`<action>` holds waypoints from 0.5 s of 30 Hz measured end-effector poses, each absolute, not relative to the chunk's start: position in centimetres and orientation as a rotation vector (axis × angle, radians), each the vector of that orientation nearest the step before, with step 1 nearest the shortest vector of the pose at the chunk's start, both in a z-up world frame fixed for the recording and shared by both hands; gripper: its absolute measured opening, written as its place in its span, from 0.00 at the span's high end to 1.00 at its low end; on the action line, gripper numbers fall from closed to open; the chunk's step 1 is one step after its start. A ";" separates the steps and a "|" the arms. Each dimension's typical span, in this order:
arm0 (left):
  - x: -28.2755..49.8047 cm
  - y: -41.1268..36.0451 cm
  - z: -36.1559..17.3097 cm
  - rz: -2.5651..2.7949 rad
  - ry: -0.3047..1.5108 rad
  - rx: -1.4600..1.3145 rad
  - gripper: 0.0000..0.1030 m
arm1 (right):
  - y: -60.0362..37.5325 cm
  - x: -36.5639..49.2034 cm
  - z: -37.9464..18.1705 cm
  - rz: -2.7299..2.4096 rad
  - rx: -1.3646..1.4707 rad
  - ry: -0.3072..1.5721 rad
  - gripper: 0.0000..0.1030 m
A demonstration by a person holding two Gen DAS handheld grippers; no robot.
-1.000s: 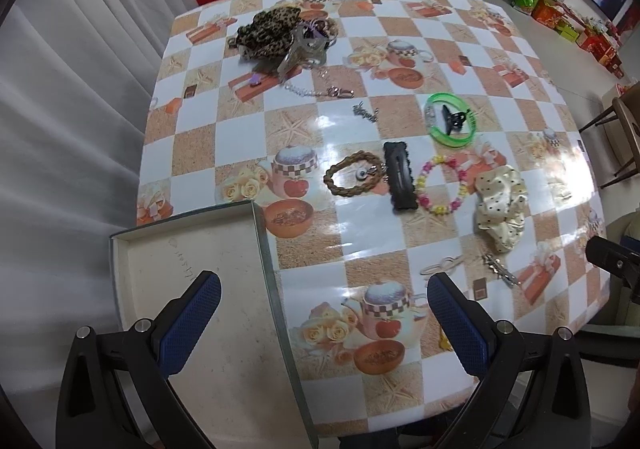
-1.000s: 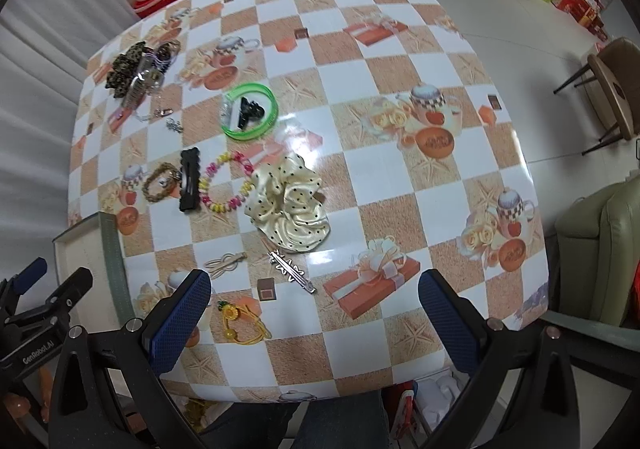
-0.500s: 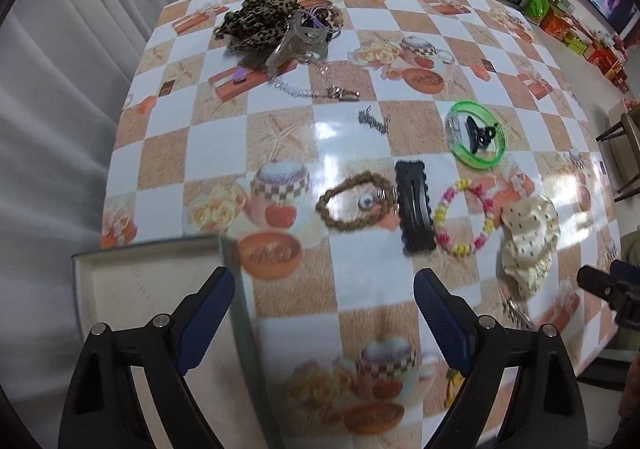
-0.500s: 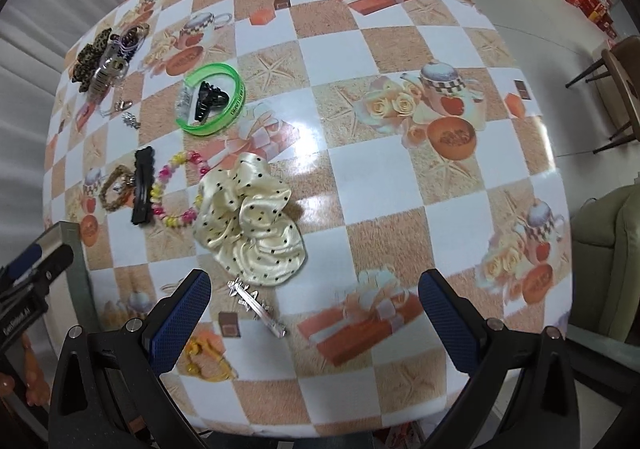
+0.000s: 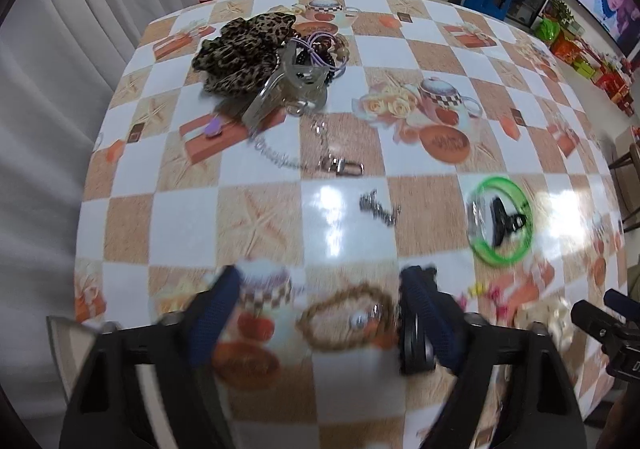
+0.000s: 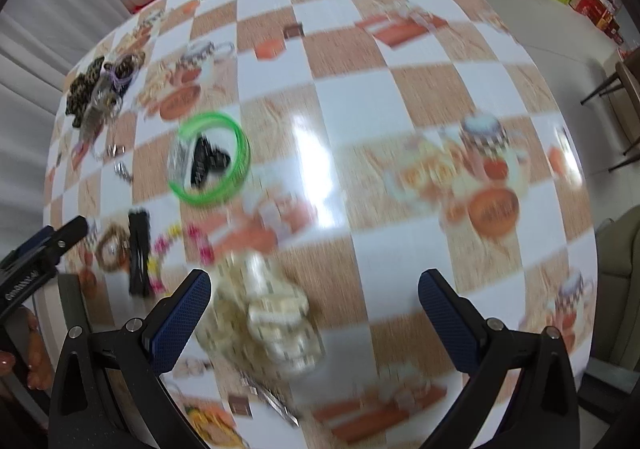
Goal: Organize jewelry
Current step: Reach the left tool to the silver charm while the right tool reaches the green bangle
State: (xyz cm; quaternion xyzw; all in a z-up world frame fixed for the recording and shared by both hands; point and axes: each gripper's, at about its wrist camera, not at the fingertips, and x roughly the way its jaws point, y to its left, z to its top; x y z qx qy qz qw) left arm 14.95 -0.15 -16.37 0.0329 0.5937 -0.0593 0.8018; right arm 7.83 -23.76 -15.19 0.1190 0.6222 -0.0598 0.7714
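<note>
Jewelry lies scattered on the checkered tablecloth. My left gripper (image 5: 320, 309) is open and empty, low over a brown beaded bracelet (image 5: 346, 323), with a black hair clip (image 5: 414, 333) beside its right finger. My right gripper (image 6: 314, 313) is open and empty above a cream polka-dot scrunchie (image 6: 260, 317). A green bangle (image 5: 500, 225) rings a small black claw clip; it also shows in the right wrist view (image 6: 210, 159). A leopard scrunchie (image 5: 240, 49), a clear claw clip (image 5: 288, 85) and a silver chain (image 5: 304, 153) lie at the far end.
A grey tray (image 5: 60, 337) sits at the table's near left corner. A colourful bead bracelet (image 6: 176, 249), a silver barrette (image 6: 272, 397) and a yellow trinket (image 6: 208, 421) lie near the front edge. Curtains hang on the left; chairs stand at the right.
Both grippers have moved forward and lower over the table. The left one now straddles the brown bracelet; the right one has closed in on the cream scrunchie. Both stay open.
</note>
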 end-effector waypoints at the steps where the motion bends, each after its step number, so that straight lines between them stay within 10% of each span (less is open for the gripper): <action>1: 15.4 -0.4 -16.7 -0.122 1.275 0.066 0.18 | -23.8 8.5 -15.2 -0.128 0.256 1.341 0.02; 15: 18.9 -2.8 -20.0 -0.132 1.292 0.038 0.21 | -22.9 14.9 -18.9 -0.052 0.285 1.375 0.37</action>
